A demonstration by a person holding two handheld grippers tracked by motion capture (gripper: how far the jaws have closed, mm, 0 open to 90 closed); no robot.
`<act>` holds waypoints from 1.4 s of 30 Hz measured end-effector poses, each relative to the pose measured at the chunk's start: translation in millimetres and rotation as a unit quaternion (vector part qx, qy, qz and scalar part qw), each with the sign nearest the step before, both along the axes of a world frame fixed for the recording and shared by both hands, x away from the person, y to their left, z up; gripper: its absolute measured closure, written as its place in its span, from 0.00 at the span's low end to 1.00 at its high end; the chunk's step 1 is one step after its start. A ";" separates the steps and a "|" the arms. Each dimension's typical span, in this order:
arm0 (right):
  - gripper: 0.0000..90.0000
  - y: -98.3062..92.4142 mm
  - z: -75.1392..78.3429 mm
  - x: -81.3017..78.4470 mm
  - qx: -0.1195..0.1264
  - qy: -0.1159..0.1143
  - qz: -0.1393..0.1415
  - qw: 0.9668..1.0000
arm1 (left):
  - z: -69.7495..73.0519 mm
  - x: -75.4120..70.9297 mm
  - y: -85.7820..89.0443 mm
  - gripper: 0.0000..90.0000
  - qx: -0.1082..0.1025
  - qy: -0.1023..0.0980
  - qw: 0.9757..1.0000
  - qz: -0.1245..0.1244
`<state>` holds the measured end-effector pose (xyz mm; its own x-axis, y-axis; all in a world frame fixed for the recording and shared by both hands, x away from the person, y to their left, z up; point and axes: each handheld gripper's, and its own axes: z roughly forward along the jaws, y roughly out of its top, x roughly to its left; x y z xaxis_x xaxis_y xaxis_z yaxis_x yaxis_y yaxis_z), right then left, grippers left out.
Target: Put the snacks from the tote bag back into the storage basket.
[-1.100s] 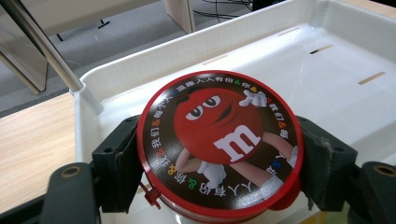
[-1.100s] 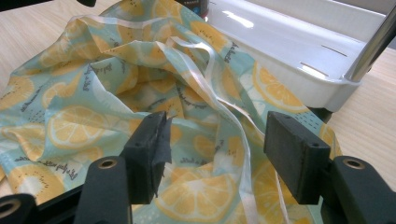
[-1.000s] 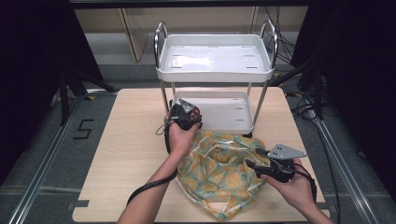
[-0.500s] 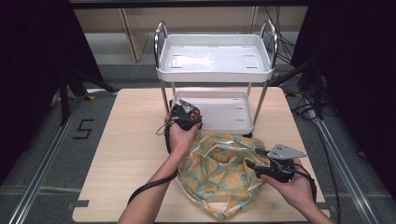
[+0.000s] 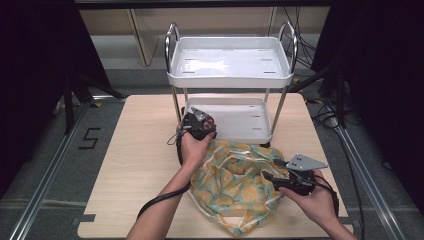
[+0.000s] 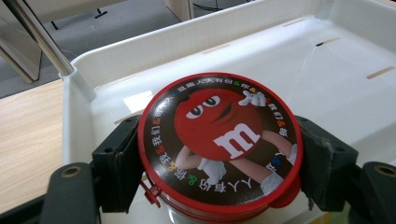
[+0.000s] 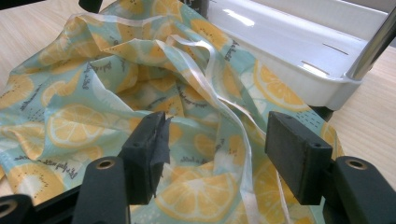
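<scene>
My left gripper (image 5: 198, 123) is shut on a round tin (image 6: 219, 140) with a red lid showing a red candy character. It holds the tin level just over the front left corner of the cart's lower shelf (image 6: 327, 70). A lemon-print plastic bag (image 5: 232, 182) lies crumpled on the table in front of the cart. My right gripper (image 5: 272, 177) hovers at the bag's right side, open. In the right gripper view the bag (image 7: 93, 93) and its pale handle strips (image 7: 219, 102) run beneath my right gripper (image 7: 215, 154), and neither pad presses on them.
A white two-shelf cart with chrome posts stands at the table's far middle; its top shelf (image 5: 230, 62) is bare. The lower shelf's corner (image 7: 336, 88) sits close to the bag. Bare wooden table (image 5: 135, 150) spreads to the left, with dark floor and rails around it.
</scene>
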<state>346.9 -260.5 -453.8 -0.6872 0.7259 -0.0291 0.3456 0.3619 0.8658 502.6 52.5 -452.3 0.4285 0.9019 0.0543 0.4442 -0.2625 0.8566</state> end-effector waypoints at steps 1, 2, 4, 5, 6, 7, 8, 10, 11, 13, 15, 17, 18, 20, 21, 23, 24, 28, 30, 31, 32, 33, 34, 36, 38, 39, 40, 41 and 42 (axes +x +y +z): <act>0.44 0.2 -0.1 0.0 0.000 0.001 0.000 1.000 | 0.3 0.0 0.5 0.28 -0.001 0.003 1.000 -0.002; 0.44 0.6 0.1 -0.4 0.001 0.006 0.000 1.000 | 0.2 -0.4 -0.2 0.28 -0.008 0.005 1.000 0.002; 0.44 0.4 0.8 -0.8 0.000 0.010 0.000 1.000 | -0.6 0.2 0.5 0.27 -0.008 0.004 1.000 0.001; 0.43 0.5 0.3 -0.5 0.001 0.008 0.000 1.000 | -0.6 0.2 1.5 0.27 -0.010 0.001 1.000 0.000; 0.43 0.1 0.3 0.0 0.000 0.006 -0.001 1.000 | -0.5 0.0 1.3 0.26 -0.012 -0.001 1.000 -0.002; 0.42 0.2 0.3 -0.2 0.001 0.007 -0.002 1.000 | -0.5 0.0 1.3 0.26 -0.012 -0.001 1.000 -0.002; 0.42 0.2 0.3 -0.2 0.001 0.007 -0.002 1.000 | -0.3 -0.5 0.7 0.26 -0.016 0.002 1.000 -0.002; 0.41 -1.2 1.0 0.8 0.000 0.008 -0.003 1.000 | 1.3 -2.2 0.9 0.23 -0.020 -0.004 1.000 -0.002; 0.40 -0.9 0.3 0.7 0.003 0.008 -0.006 1.000 | 2.3 -2.9 1.4 0.23 -0.016 -0.008 1.000 -0.001; 0.39 -0.7 0.7 0.4 0.006 0.011 -0.007 1.000 | 5.1 -5.6 1.2 0.21 -0.017 -0.011 1.000 0.000; 0.39 -1.2 0.4 1.3 0.005 0.005 -0.009 1.000 | 6.8 -6.9 1.7 0.21 -0.015 -0.014 1.000 -0.001; 0.39 -1.5 0.8 1.1 0.007 0.010 -0.009 1.000 | 8.6 -8.5 1.4 0.21 -0.018 -0.015 1.000 0.001; 0.39 -1.4 0.5 1.0 0.007 0.010 -0.012 1.000 | 9.7 -9.3 1.7 0.21 -0.020 -0.016 1.000 0.001; 0.39 -1.4 0.2 1.2 0.008 0.009 -0.013 1.000 | 11.8 -11.8 1.3 0.21 -0.021 -0.019 1.000 0.003; 0.39 -1.5 0.6 1.0 0.008 0.014 -0.013 1.000 | 13.9 -14.9 1.2 0.21 -0.019 -0.021 1.000 0.002; 0.39 -1.9 0.7 1.6 0.005 0.011 -0.010 1.000 | 14.8 -16.4 1.2 0.22 -0.018 -0.020 1.000 0.002; 0.39 -1.8 0.6 1.5 0.005 0.012 -0.010 1.000 | 16.5 -17.7 3.1 0.22 -0.004 -0.017 1.000 0.000; 0.39 -0.9 1.1 -0.3 0.008 0.025 -0.009 1.000 | 24.2 -27.4 3.0 0.22 -0.020 -0.028 0.999 0.001; 0.39 -0.7 0.6 0.1 0.012 0.018 -0.014 1.000 | 27.3 -30.9 4.1 0.22 -0.024 -0.028 0.999 -0.001; 0.39 -1.4 0.6 1.4 0.008 0.010 -0.011 1.000 | 27.3 -30.9 4.1 0.22 -0.024 -0.028 0.999 -0.001; 0.39 -1.6 0.9 1.2 0.007 0.014 -0.011 1.000 | 30.5 -35.1 5.3 0.22 -0.023 -0.030 0.999 -0.006; 0.39 -1.3 0.6 1.1 0.008 0.015 -0.012 1.000 | 30.5 -35.1 5.3 0.22 -0.023 -0.030 0.999 -0.006; 0.39 -1.5 0.0 1.7 0.005 0.010 -0.010 1.000 | 33.8 -40.0 7.5 0.22 -0.021 -0.026 0.999 -0.009; 0.39 -1.4 0.2 1.4 0.003 0.014 -0.008 1.000 | 35.1 -43.1 9.3 0.23 -0.022 -0.029 0.999 -0.013; 0.39 -0.9 0.2 1.3 0.003 0.013 -0.007 1.000 | 36.5 -46.5 11.0 0.23 -0.025 -0.028 0.999 -0.019; 0.39 -0.8 0.3 1.2 0.003 0.014 -0.008 1.000 | 37.3 -48.4 11.8 0.23 -0.022 -0.029 0.999 -0.020; 0.39 -0.8 0.3 1.2 0.003 0.014 -0.008 1.000 | 37.3 -48.4 11.8 0.23 -0.022 -0.029 0.999 -0.020; 0.39 -0.6 0.3 1.0 0.004 0.017 -0.008 1.000 | 37.7 -50.2 12.2 0.23 -0.024 -0.029 0.999 -0.023; 0.39 -0.7 0.2 1.0 0.004 0.017 -0.008 1.000 | 38.1 -51.4 13.0 0.23 -0.023 -0.030 0.999 -0.025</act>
